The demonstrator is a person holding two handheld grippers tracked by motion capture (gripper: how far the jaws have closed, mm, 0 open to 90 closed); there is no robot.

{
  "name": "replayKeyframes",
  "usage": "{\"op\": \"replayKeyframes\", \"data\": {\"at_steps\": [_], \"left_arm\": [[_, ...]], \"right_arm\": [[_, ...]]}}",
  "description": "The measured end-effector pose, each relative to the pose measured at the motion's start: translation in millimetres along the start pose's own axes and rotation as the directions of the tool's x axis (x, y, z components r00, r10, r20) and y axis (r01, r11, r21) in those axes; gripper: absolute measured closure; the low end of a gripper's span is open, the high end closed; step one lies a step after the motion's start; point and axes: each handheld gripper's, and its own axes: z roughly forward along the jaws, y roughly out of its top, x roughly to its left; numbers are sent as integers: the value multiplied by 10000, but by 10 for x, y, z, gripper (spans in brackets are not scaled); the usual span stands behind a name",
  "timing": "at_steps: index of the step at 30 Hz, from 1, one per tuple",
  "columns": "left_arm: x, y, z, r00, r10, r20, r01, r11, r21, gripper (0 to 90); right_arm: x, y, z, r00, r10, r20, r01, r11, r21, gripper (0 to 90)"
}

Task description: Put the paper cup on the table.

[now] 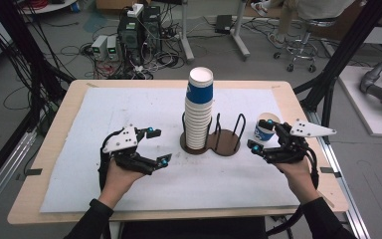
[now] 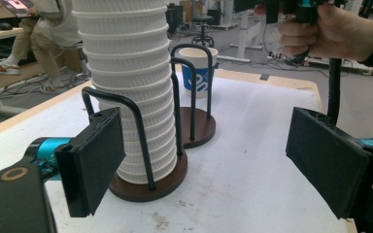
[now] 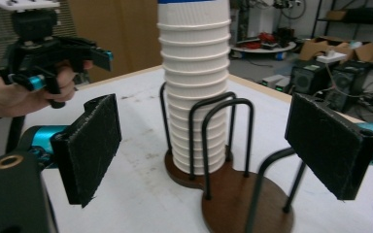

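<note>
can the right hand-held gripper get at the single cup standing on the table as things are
Probably yes. The single cup stands upright just beyond the right hand-held gripper, on the same side of the cup rack. Its jaws are open and empty, with nothing between them and the cup.

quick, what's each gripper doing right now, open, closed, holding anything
Left gripper: open, holding nothing.
Right gripper: open, holding nothing.
</note>
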Motion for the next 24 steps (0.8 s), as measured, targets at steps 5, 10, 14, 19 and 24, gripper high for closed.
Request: {"op": "replayKeyframes", "data": {"at_steps": [5, 10, 14, 19, 24], "left_arm": [[28, 26, -20, 9998, -188, -103, 185, 9995, -241, 140], [57, 15, -33, 9994, -295, -166, 290, 9993, -250, 140], [50, 4, -17, 9994, -303, -155, 299, 9992, -272, 140], [32, 15, -6, 9998, -119, -138, 115, 9996, -277, 140], [13, 31, -12, 9999, 6, -103, -9, 9996, -266, 140]], "right_arm": [[17, -27, 59, 9996, 34, -286, -34, 10000, -6, 134], [-9, -3, 42, 9996, 79, -269, -85, 9997, -228, 134], [-5, 10, 21, 9997, 13, -225, -21, 9994, -354, 134], [-21, 11, 16, 9998, 51, -180, -57, 9994, -352, 134], [-12, 4, 7, 9998, 68, -160, -73, 9995, -297, 134]]}}
